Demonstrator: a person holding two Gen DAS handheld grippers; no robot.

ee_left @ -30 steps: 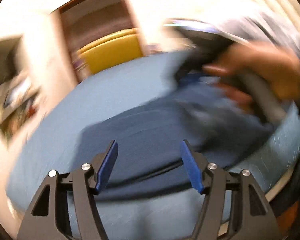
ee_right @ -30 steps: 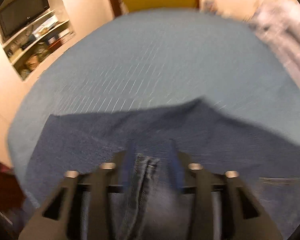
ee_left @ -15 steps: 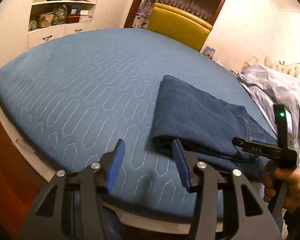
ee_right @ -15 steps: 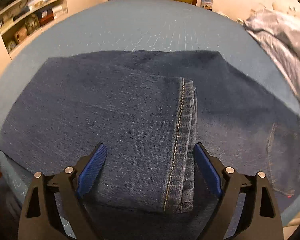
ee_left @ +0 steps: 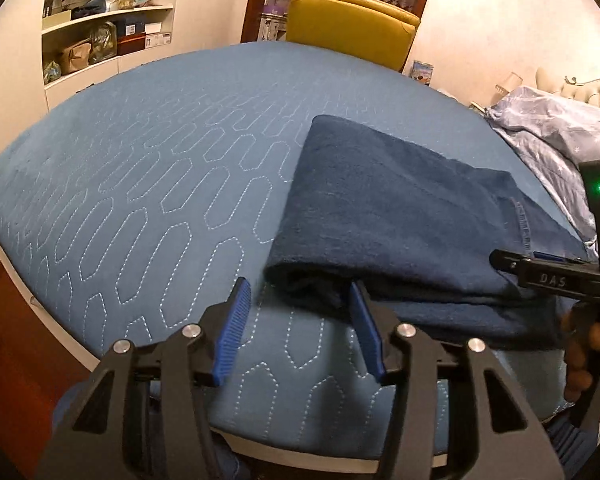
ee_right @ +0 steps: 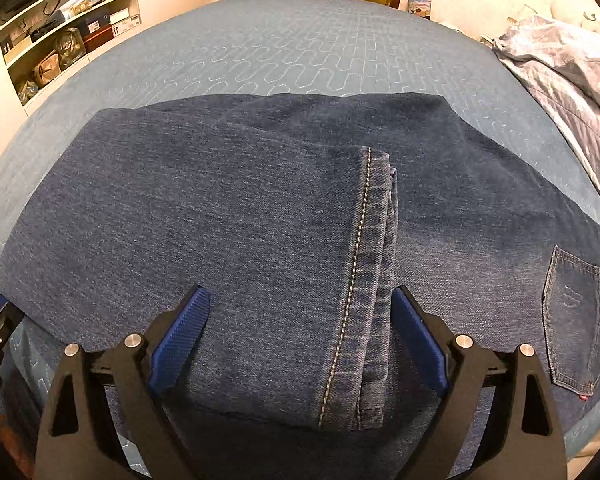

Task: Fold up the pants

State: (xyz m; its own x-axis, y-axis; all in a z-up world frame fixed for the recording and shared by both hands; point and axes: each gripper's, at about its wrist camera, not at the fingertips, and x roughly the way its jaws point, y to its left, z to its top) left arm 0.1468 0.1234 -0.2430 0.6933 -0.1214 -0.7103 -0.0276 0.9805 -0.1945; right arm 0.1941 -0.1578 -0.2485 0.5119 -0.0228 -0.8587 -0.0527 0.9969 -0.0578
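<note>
Dark blue jeans point(ee_right: 260, 216) lie folded on the blue quilted bed point(ee_right: 300, 48), leg hems point(ee_right: 370, 280) laid over the top and a back pocket point(ee_right: 572, 312) at the right. My right gripper point(ee_right: 300, 328) is open above the near edge, its jaws either side of the hems and holding nothing. In the left wrist view the jeans point(ee_left: 400, 216) lie right of centre. My left gripper point(ee_left: 300, 312) is open and empty at their folded left corner, just above the bed point(ee_left: 160, 160). The right gripper point(ee_left: 548, 272) shows there at the far right.
A yellow chair point(ee_left: 348, 24) stands beyond the bed. Shelves point(ee_left: 100, 28) with boxes and bags line the left wall. A crumpled grey-blue duvet point(ee_right: 572, 80) lies on the bed's right side. The bed's near edge point(ee_left: 320, 452) runs just below my left gripper.
A second ago my right gripper held the leg hems and swung them over. It has let go and now hangs open above them. My left gripper has pulled back to the jeans' left corner.
</note>
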